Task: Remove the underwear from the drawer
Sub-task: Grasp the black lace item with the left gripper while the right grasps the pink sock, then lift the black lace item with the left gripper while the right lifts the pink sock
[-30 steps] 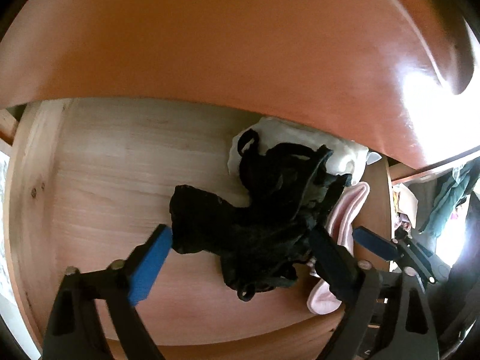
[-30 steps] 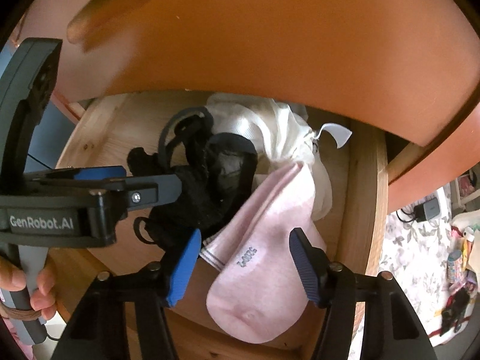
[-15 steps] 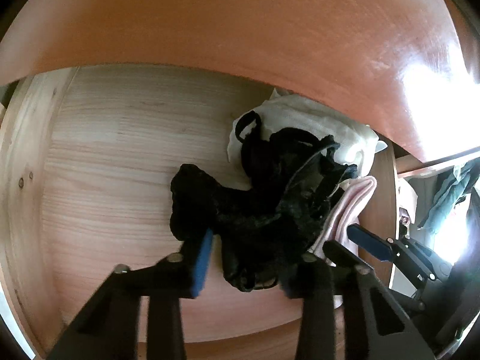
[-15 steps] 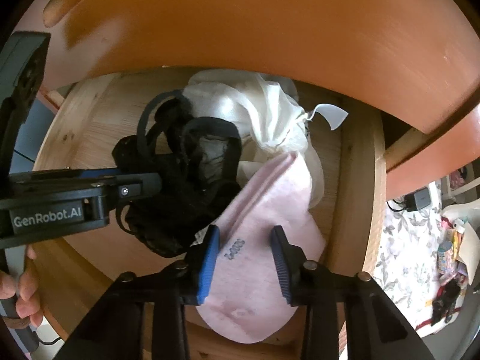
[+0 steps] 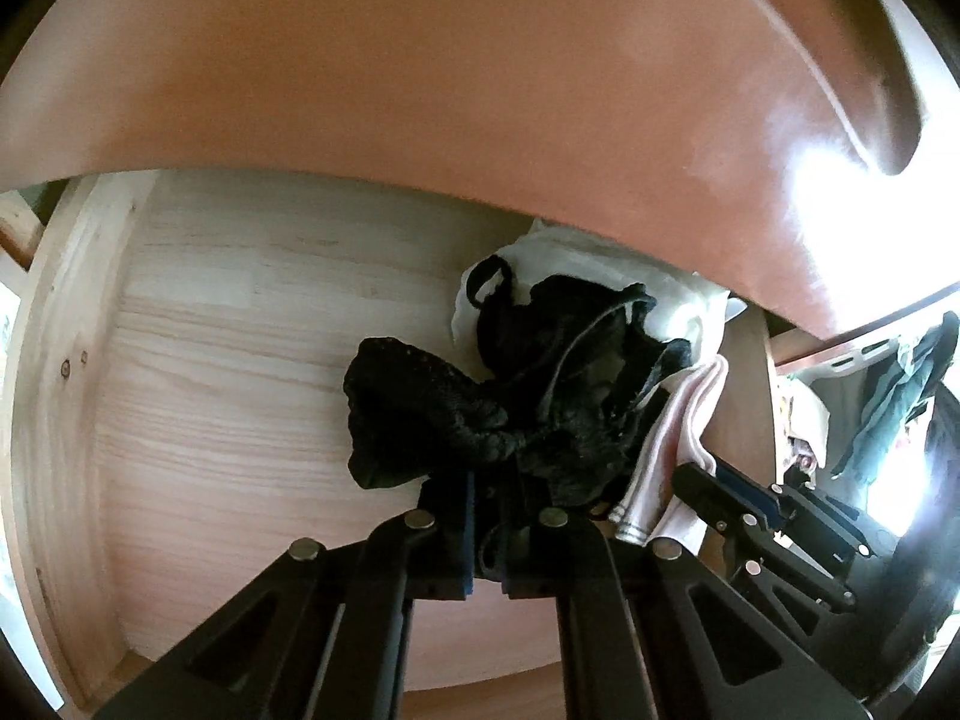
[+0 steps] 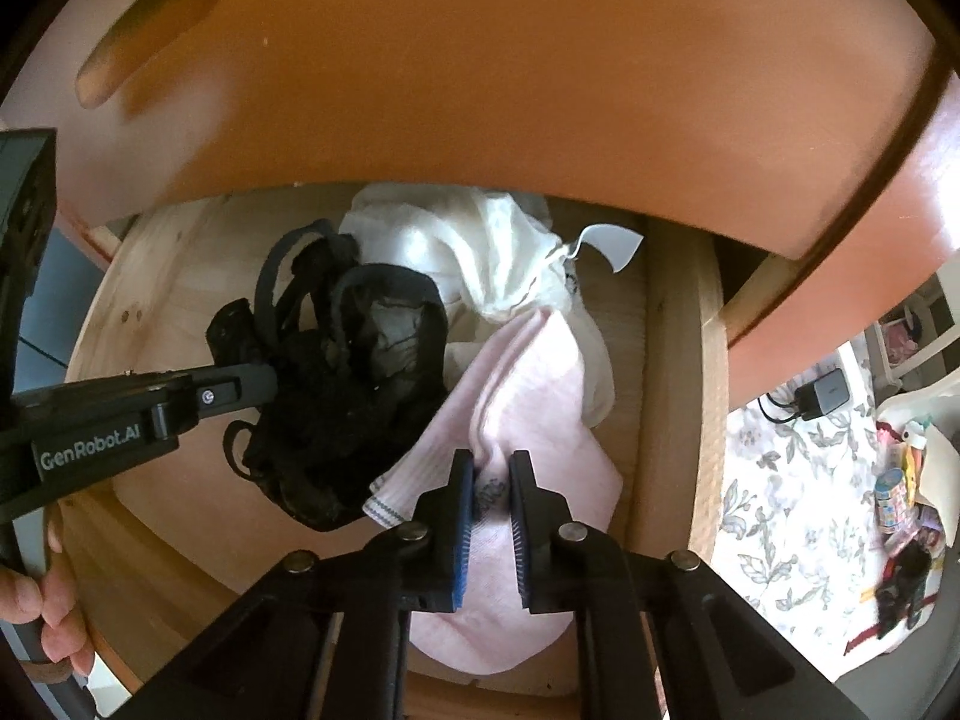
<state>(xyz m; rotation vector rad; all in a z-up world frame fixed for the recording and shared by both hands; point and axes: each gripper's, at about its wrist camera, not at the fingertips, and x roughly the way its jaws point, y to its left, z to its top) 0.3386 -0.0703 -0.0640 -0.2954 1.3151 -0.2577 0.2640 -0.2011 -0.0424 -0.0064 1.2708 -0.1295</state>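
Observation:
A bundle of black lace underwear (image 5: 498, 396) (image 6: 348, 372) lies on the pale wood bottom of the open drawer (image 5: 240, 360) (image 6: 672, 372). My left gripper (image 5: 489, 492) (image 6: 264, 387) is shut on the near edge of that black underwear. Beside it lies a pink sock (image 6: 528, 396) (image 5: 678, 426), and my right gripper (image 6: 491, 468) (image 5: 696, 480) is shut on a fold of it. Crumpled white cloth (image 6: 480, 246) (image 5: 570, 258) sits behind both, partly under the reddish-brown panel above.
A glossy reddish-brown drawer front (image 5: 480, 72) (image 6: 480, 60) overhangs the drawer's back. The drawer's left part is bare wood. A hand (image 6: 36, 594) holds the left gripper. To the right, a floral-patterned cloth (image 6: 780, 480) carries small items and a charger.
Both grippers went from wide open to shut: the left closed on the black underwear, the right on the pink sock. Both cameras pulled back slightly since half a second ago.

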